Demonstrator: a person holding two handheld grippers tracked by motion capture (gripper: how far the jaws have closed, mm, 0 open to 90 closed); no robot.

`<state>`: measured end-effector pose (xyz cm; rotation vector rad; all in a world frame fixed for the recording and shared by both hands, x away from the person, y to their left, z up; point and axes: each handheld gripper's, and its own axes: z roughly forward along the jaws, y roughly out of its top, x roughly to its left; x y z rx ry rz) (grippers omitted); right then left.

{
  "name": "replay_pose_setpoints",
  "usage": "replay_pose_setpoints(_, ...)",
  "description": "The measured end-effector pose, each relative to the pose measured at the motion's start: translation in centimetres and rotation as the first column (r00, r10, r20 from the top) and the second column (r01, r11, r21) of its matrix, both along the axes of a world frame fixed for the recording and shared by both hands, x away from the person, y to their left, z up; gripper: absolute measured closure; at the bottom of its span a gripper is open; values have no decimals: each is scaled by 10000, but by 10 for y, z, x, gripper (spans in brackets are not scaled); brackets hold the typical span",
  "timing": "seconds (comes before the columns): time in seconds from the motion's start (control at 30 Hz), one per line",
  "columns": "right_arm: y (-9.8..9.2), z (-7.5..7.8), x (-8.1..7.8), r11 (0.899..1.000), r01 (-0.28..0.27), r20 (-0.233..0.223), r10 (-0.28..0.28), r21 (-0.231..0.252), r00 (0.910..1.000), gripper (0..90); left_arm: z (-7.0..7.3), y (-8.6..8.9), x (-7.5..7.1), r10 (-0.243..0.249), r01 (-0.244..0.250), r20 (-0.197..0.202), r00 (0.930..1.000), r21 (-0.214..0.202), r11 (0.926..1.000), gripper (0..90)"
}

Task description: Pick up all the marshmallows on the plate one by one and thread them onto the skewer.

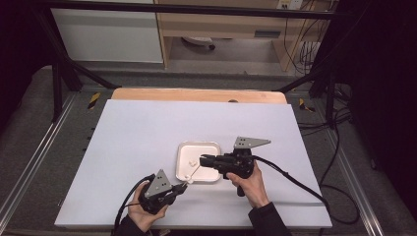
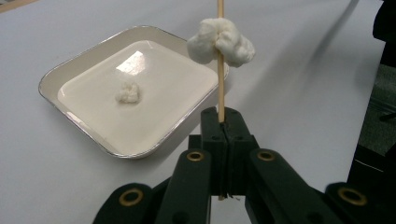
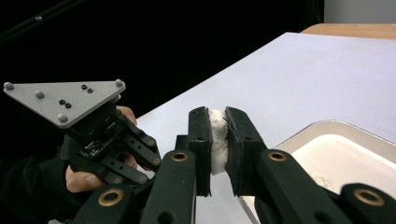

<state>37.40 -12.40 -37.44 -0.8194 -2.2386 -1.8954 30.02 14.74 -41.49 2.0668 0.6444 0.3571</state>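
Thin wooden skewer (image 2: 220, 70) clamped in the left hand-held gripper (image 2: 223, 122), jaws pressed tight together on its lower end. One white dough lump (image 2: 221, 41) is speared on the skewer, partway up, clear of the jaws. In the high view the skewer (image 1: 193, 173) slants from the left hand-held gripper (image 1: 181, 189) up over the near edge of the tray (image 1: 215, 145).

Second white piece (image 3: 217, 140) is squeezed between the pads of the right hand-held gripper (image 3: 218, 140), jaws nearly closed on it, piece flattened. In the high view the right hand-held gripper (image 1: 204, 160) lies level, pointing left over the tray, just beyond the skewer tip.

A third small white lump (image 2: 128, 92) sits loose on the tray floor, roughly mid-tray, apart from both grippers; it shows in the high view too (image 1: 193, 162).

The tray is white, squarish, rounded corners, metal-looking rim (image 2: 70, 65). It rests on the pale worktop (image 1: 137, 132), right of centre, toward the near side.

Both hands grip the grippers from the near edge, dark sleeves, black cables trailing off. Left hand (image 3: 81, 179) shows behind the right gripper's jaws.
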Motion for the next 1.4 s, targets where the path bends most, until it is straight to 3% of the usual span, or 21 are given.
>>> replay_pose_setpoints(1.4, 7, -8, -5, 9988, -392, -7, 392, 293, 9992, 817, 3, -6, 0, -289, 275, -266, 9992, -512, 9983, 889)
